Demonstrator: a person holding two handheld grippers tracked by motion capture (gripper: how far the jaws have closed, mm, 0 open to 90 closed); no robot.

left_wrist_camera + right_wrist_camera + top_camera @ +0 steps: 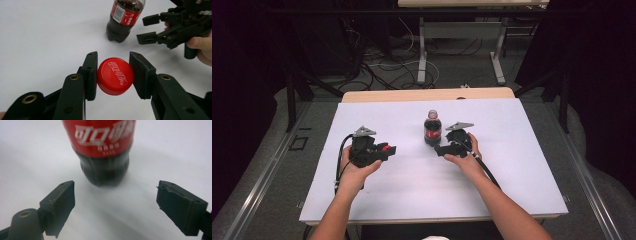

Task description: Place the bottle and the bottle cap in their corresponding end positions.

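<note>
Upright, uncapped cola bottle [432, 128]; red cap [115, 76] between left gripper [113, 71] fingers, right gripper [115, 203] spread wide

Left gripper [114, 75] clamped, right gripper [115, 205] agape

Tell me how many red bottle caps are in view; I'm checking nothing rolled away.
1. The red cap is clamped between the left gripper's jaws, left of the uncapped cola bottle. No other is visible.

Dark cola bottle [432, 128], red label, uncapped, upright mid-table; red cap [115, 76] clamped at its eight o'clock.
</note>
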